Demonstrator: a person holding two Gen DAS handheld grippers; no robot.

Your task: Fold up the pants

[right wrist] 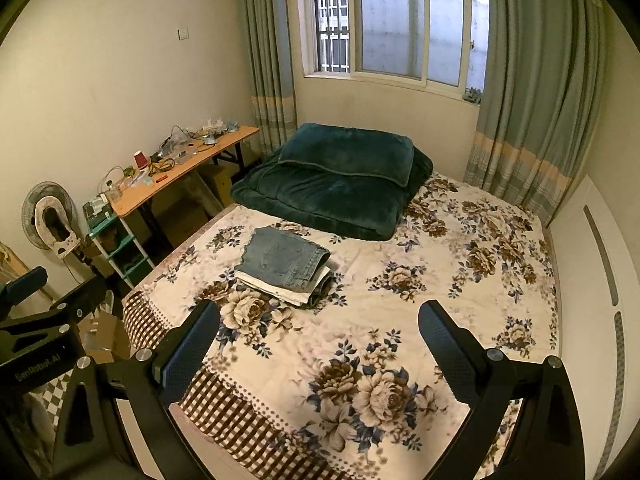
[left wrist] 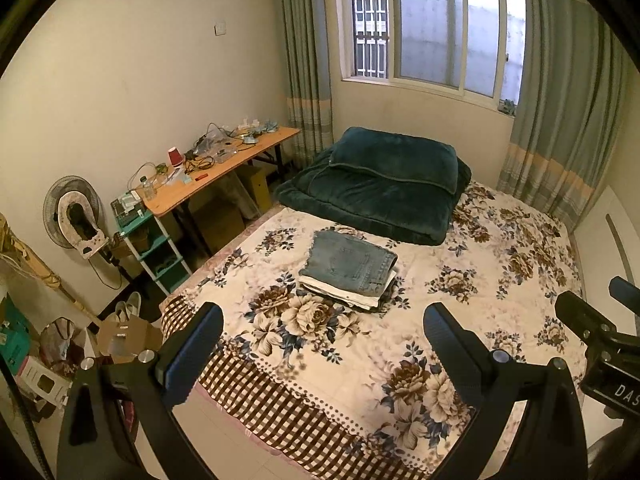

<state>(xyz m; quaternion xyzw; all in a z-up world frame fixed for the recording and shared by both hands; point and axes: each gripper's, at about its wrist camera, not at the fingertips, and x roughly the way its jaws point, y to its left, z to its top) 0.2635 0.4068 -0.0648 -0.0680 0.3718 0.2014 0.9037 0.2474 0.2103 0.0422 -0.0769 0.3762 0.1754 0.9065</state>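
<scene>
Folded blue jeans (left wrist: 352,262) lie on top of a small stack of folded clothes, a white garment (left wrist: 340,290) under them, on the floral bedspread (left wrist: 460,240) in the left middle of the bed. The same stack shows in the right wrist view, jeans (right wrist: 286,258) on top. My left gripper (left wrist: 324,336) is open and empty, held above the near edge of the bed, well short of the stack. My right gripper (right wrist: 320,332) is open and empty, also above the near part of the bed. The right gripper's body (left wrist: 600,336) shows at the right edge of the left wrist view.
A folded dark green quilt (left wrist: 380,184) lies at the head of the bed under the window. A wooden desk (left wrist: 216,172) with cables and a red cup stands along the left wall, with a green shelf (left wrist: 156,248), a fan (left wrist: 74,216) and floor clutter nearby.
</scene>
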